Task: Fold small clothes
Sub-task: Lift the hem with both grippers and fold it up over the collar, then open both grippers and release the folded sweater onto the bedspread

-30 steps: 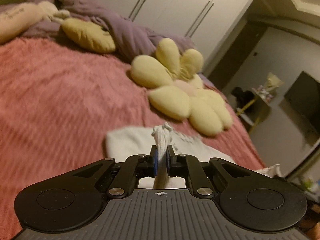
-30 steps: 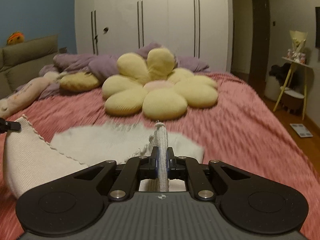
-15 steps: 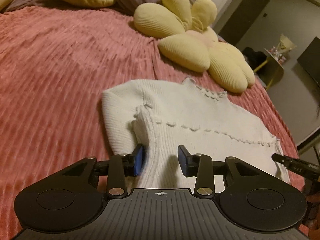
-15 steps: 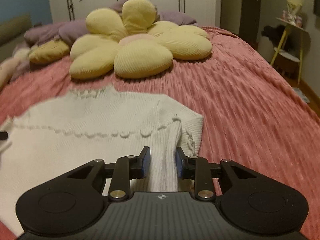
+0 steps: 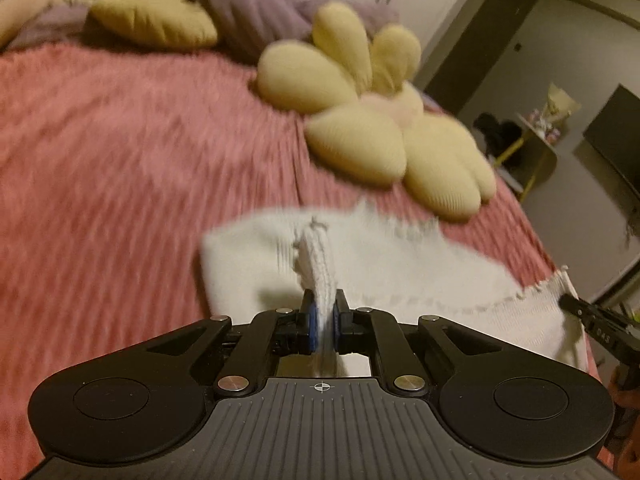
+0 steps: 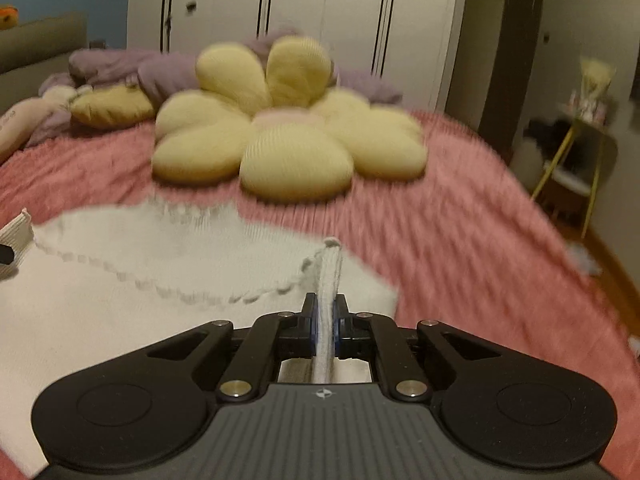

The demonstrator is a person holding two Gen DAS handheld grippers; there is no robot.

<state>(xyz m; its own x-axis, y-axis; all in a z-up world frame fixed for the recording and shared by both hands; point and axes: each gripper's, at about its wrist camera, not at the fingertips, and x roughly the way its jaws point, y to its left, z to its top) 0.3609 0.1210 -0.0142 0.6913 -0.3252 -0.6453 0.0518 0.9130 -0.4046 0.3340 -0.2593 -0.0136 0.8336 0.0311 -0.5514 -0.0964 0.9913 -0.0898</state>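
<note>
A small white knit sweater (image 5: 420,264) lies on the pink bedspread, with a scalloped trim line running across it. In the left wrist view my left gripper (image 5: 324,318) is shut on a pinched-up fold of the sweater at its left side. In the right wrist view the same white sweater (image 6: 140,280) spreads to the left, and my right gripper (image 6: 326,316) is shut on a raised fold at its right corner. The tip of the right gripper shows at the sweater's far right edge in the left wrist view, and the picture is blurred by motion.
The pink ribbed bedspread (image 5: 120,160) covers the bed. A yellow flower-shaped cushion (image 6: 280,136) lies just beyond the sweater. Purple bedding (image 5: 248,12) and a yellow pillow (image 5: 152,24) are piled at the head. White wardrobe doors (image 6: 360,12) stand behind; a small side table (image 6: 576,152) is at the right.
Both grippers opened over the flat sweater half a second ago, then shut again on new folds of it. Both views now tilt up, showing more of the room.
</note>
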